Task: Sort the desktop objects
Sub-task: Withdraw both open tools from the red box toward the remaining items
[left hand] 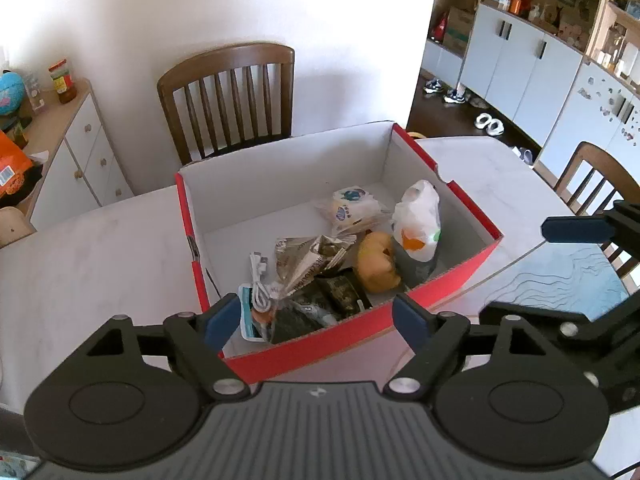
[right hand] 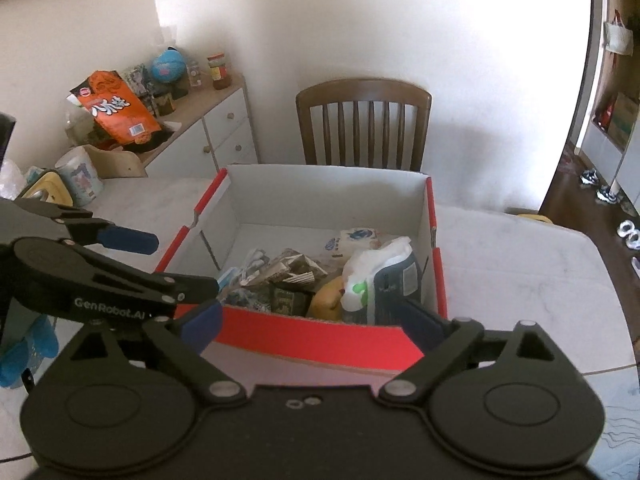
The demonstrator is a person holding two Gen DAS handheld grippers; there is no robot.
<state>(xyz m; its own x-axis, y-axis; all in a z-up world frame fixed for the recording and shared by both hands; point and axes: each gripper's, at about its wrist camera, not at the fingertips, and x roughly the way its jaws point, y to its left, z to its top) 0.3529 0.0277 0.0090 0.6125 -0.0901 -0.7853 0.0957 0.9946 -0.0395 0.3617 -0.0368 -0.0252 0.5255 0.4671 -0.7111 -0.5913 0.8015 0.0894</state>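
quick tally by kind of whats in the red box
white USB cable: 1
yellow plush toy: 1
white plastic bag: 1
tissue pack: 1
snack packets (silver, dark): 2
total: 6 told apart in the red box

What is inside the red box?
The red box holds a white cable, snack packets, a yellow toy and a white bag. Anything beneath them is covered.
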